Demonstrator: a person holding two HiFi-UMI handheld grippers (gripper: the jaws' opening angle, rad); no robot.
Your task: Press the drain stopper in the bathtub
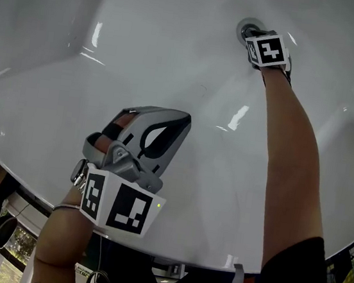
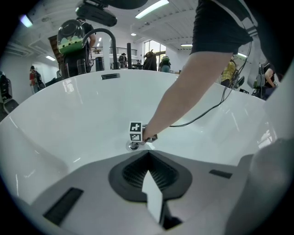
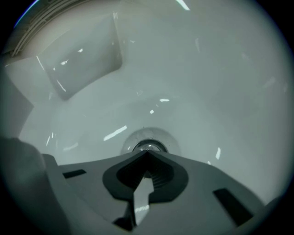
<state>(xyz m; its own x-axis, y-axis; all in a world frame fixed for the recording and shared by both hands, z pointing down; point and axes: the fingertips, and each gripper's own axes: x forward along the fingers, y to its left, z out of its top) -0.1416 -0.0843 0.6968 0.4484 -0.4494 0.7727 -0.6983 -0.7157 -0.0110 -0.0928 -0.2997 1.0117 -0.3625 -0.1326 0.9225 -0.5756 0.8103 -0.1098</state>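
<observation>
The chrome drain stopper (image 1: 245, 29) sits in the floor of the white bathtub (image 1: 175, 60), at the top of the head view. My right gripper (image 1: 249, 36) reaches down to it on an outstretched arm, marker cube on top. In the right gripper view the jaws are shut and their joined tips (image 3: 147, 155) lie on the near edge of the drain stopper (image 3: 148, 147); whether they press on it is unclear. My left gripper (image 1: 170, 116) hangs shut and empty over the tub's near side. From the left gripper view, the tips (image 2: 148, 155) point toward the distant drain (image 2: 133, 146).
A black faucet (image 2: 104, 36) and an overflow slot (image 2: 110, 76) are at the tub's far rim. A black cable (image 2: 206, 114) trails from the right gripper over the tub wall. People and equipment stand beyond the rim. A recessed step (image 3: 78, 64) shapes one tub wall.
</observation>
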